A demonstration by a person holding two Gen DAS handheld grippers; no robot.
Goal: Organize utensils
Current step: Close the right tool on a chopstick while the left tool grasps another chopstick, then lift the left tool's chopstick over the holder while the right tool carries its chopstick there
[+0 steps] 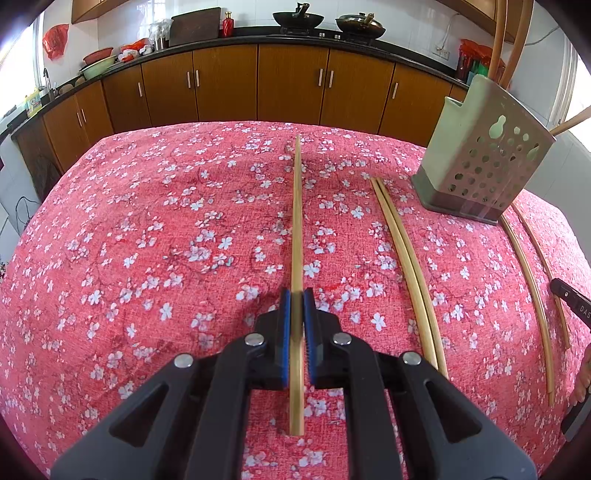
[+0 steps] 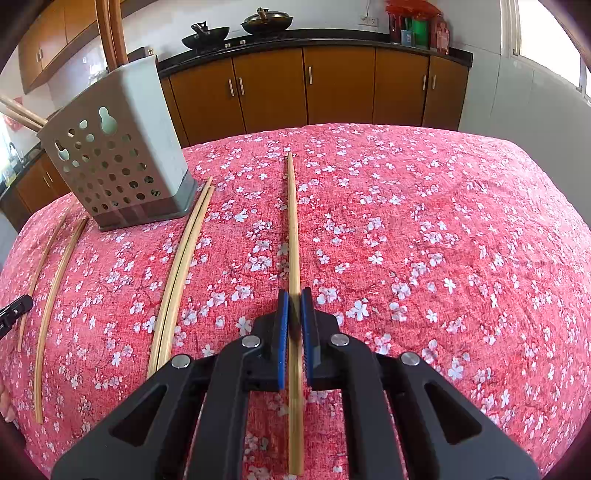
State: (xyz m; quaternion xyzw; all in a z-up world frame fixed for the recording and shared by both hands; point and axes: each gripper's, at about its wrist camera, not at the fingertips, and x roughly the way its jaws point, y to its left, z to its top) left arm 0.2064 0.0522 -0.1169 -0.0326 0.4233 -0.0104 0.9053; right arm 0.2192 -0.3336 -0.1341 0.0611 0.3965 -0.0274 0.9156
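My left gripper (image 1: 296,295) is shut on a bamboo chopstick (image 1: 297,229) that runs straight ahead over the red floral tablecloth. My right gripper (image 2: 294,295) is shut on another bamboo chopstick (image 2: 293,229) in the same way. A grey perforated utensil holder (image 1: 480,162) stands at the right of the left wrist view and at the left of the right wrist view (image 2: 122,158); wooden handles stick out of its top. A pair of chopsticks (image 1: 406,266) lies on the cloth between the grippers, also in the right wrist view (image 2: 181,269). Two more chopsticks (image 1: 532,295) lie in front of the holder.
The table is covered by a red cloth with white blossoms (image 1: 166,240). Brown kitchen cabinets (image 1: 288,85) and a black counter with woks (image 1: 297,18) run behind it. The other gripper's tip shows at the right edge (image 1: 572,302) and in the right wrist view at the left edge (image 2: 11,314).
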